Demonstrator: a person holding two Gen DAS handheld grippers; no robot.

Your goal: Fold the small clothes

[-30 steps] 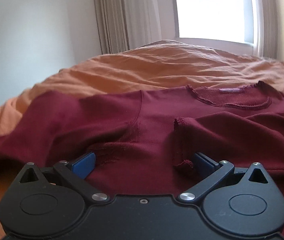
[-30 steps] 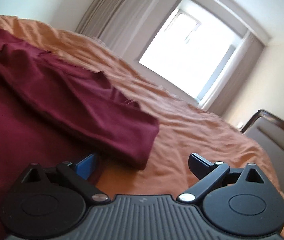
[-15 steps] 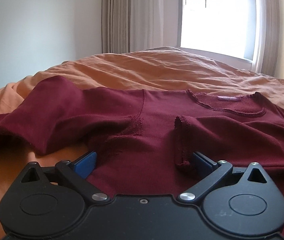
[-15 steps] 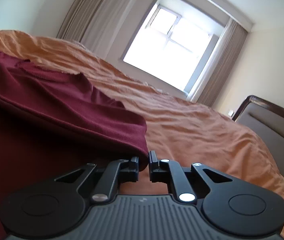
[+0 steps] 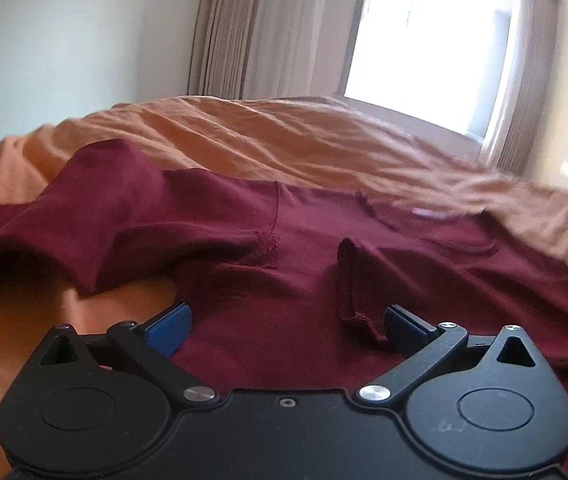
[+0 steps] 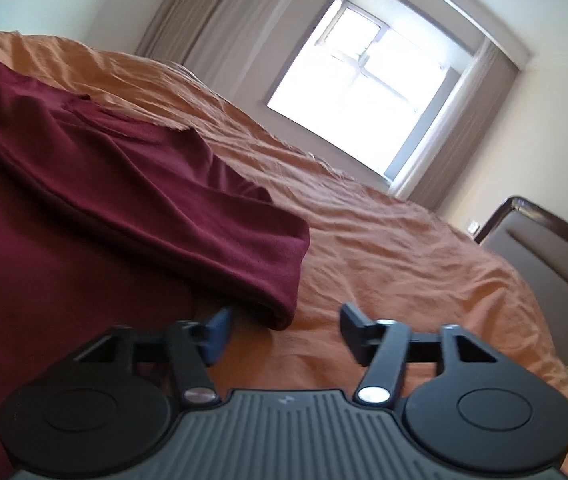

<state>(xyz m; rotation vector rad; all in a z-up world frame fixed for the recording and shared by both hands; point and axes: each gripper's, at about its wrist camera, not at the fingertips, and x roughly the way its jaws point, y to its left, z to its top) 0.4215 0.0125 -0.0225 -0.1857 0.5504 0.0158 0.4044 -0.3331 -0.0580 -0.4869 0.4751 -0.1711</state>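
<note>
A dark red long-sleeved shirt (image 5: 304, 248) lies on the orange bed cover (image 5: 284, 136), neckline toward the window. One sleeve cuff (image 5: 350, 280) is folded across the chest and ends just inside my left gripper (image 5: 286, 326), which hovers open low over the shirt body. In the right wrist view the shirt's folded sleeve (image 6: 204, 232) lies across the body, its rounded end right in front of my right gripper (image 6: 284, 328). The right gripper is open, and the fabric lies free between its blue pads.
The orange bed cover (image 6: 404, 264) stretches to the right and toward the window (image 6: 364, 92). A dark padded headboard (image 6: 556, 248) stands at the right. Curtains (image 5: 252, 28) hang at the far wall.
My right gripper was open, shut at the sleeve fold half a second ago, and has now opened again. The left gripper stayed open and its view tilted slightly.
</note>
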